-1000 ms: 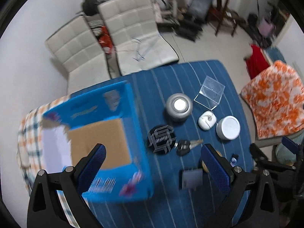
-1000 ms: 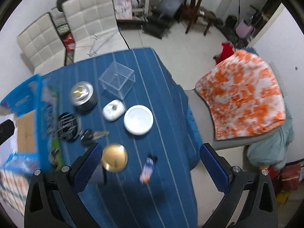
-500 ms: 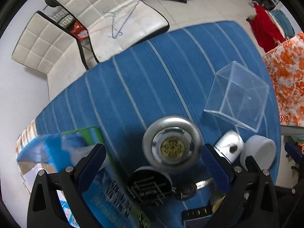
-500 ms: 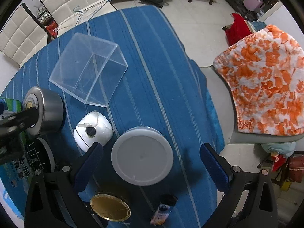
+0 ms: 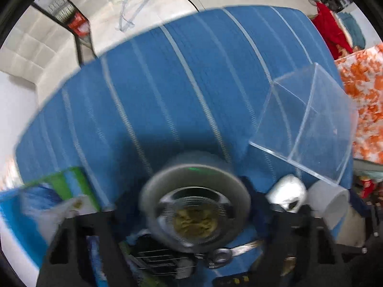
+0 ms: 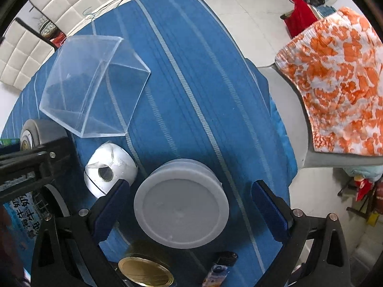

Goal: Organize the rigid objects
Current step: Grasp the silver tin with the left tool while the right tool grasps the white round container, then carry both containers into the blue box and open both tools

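Your right gripper (image 6: pixel 190 205) gaped around the white lidded tub (image 6: pixel 180 204); your left gripper (image 5: pixel 191 217) flanked the silver tin (image 5: pixel 195 205), grip unclear.

Blue white-striped tablecloth (image 6: pixel 191 71), orange-and-white blotched cloth (image 6: pixel 340 83), silver tin (image 5: pixel 195 205).

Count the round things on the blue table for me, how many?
5: white lidded tub between the right gripper's fingers, white roll left of it, gold lid nearest, silver tin at the left gripper, black disc far left. Others may be hidden.
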Demonstrator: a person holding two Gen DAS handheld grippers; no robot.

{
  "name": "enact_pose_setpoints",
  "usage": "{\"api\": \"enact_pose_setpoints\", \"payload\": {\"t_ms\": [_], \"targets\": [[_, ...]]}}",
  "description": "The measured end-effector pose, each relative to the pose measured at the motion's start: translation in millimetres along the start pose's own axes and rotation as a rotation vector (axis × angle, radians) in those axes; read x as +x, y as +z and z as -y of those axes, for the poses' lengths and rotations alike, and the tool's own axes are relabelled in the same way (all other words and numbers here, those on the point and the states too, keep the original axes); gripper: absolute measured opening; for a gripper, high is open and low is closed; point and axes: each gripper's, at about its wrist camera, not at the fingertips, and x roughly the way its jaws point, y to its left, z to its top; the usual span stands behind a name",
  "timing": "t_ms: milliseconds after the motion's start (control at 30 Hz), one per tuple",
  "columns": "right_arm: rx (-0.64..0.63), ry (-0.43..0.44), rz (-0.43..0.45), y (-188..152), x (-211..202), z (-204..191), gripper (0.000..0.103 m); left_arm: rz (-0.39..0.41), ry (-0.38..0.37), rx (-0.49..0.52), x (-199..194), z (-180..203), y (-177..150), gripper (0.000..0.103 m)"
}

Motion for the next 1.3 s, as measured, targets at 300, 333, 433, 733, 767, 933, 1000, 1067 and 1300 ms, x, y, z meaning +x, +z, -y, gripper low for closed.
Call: {"api": "enact_pose_setpoints", "payload": {"t_ms": [300, 333, 433, 733, 767, 933, 1000, 1067, 1300], "targets": [[-0.002, -0.004, -0.034, 0, 9, 6, 0.077, 0.037, -0.017, -0.039, -7, -6, -12, 0.069], [-0.006, -0.014, -0.025, -1, 7, 3, 0.072, 0.04, -0.013, -0.039, -8, -6, -14, 0.069], [0.002, -0.022, -0.025, -1, 5, 2, 0.071, 0.046, -0.003, -0.038, -6, -5, -12, 0.069], [-0.005, -0.015, 0.03, -12, -27, 10, 0.071, 0.091, -0.027, -0.058, -22, -2, -29, 0.069], [-0.008, -0.013, 0.036, -13, -32, 11, 0.071, 0.1, -0.027, -0.059, -26, -1, -32, 0.069], [-0.036, 0.0, 0.074, -24, -56, 11, 0.071, 0.152, -0.048, -0.058, -48, 3, -45, 0.069], [-0.048, 0.007, 0.09, -28, -67, 10, 0.071, 0.179, -0.057, -0.058, -58, 1, -51, 0.069], [-0.062, 0.015, 0.113, -33, -80, 9, 0.071, 0.211, -0.063, -0.058, -72, 1, -61, 0.069], [-0.122, 0.059, 0.189, -53, -134, -4, 0.071, 0.324, -0.096, -0.099, -130, -20, -101, 0.069]]}}
